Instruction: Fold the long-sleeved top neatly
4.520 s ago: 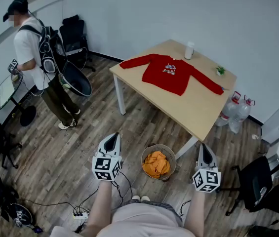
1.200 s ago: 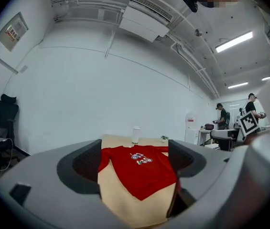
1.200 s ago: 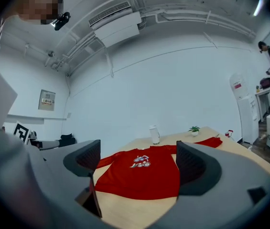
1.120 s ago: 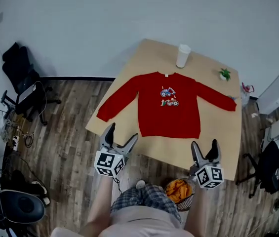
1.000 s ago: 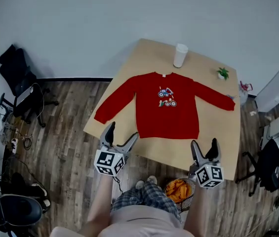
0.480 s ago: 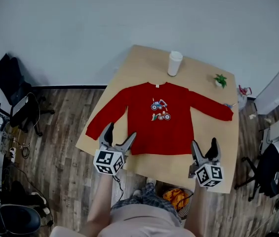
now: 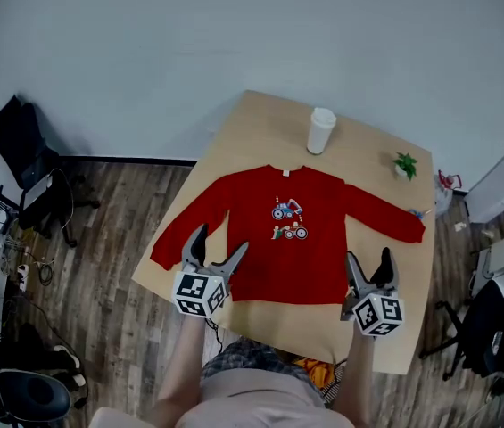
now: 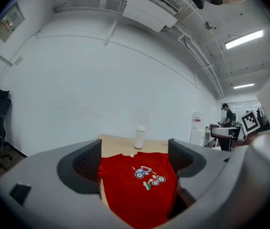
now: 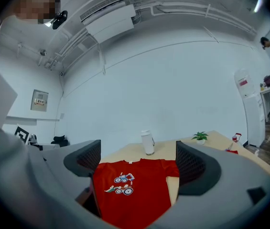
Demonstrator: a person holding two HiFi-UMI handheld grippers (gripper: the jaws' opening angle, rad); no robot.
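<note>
you hold the left gripper (image 7: 218,245) and right gripper (image 7: 368,262) with fingers (image 7: 195,244) apart and empty. the top (image 7: 280,255) lies flat just beyond the fingertips, likely ready for a hem grab.

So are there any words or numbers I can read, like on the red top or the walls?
None can be read.
red top: only a tractor picture, no letters that show.
wall sign: too small and blurred.
red label on the white unit: blurred.
</note>
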